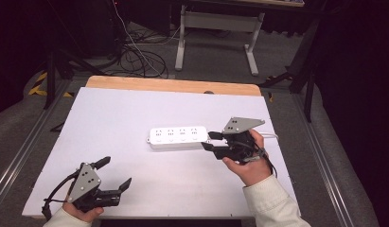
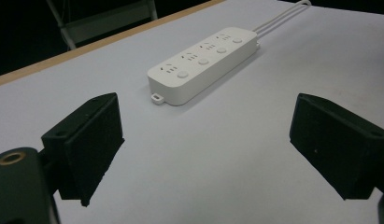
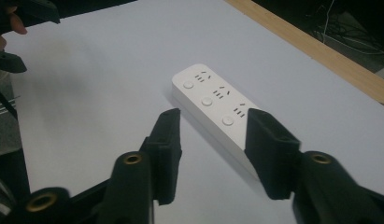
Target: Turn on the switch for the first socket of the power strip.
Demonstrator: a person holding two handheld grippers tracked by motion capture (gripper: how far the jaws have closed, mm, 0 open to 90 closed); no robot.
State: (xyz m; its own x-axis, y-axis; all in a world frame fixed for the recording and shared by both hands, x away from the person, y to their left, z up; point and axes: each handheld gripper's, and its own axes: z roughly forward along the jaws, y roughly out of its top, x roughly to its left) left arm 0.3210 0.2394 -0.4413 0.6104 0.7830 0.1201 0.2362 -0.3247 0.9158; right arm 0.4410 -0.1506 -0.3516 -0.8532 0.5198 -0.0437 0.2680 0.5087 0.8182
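Observation:
A white power strip (image 1: 178, 137) with several sockets and round buttons lies flat near the middle of the white table (image 1: 135, 109). Its white cable (image 2: 283, 16) runs off from its right end. My right gripper (image 1: 208, 141) is at that right end, open. In the right gripper view the strip's near end (image 3: 215, 109) lies between the two jaws of the right gripper (image 3: 213, 121), with a gap on the left side. My left gripper (image 1: 117, 171) is open near the table's front left, well apart from the power strip (image 2: 203, 63), with nothing in the left gripper (image 2: 208, 116).
A wooden edge (image 1: 173, 85) runs along the table's far side. Beyond it stand a white table frame (image 1: 216, 28) and loose cables on the floor (image 1: 135, 59). Metal rails (image 1: 22, 151) flank the table on both sides.

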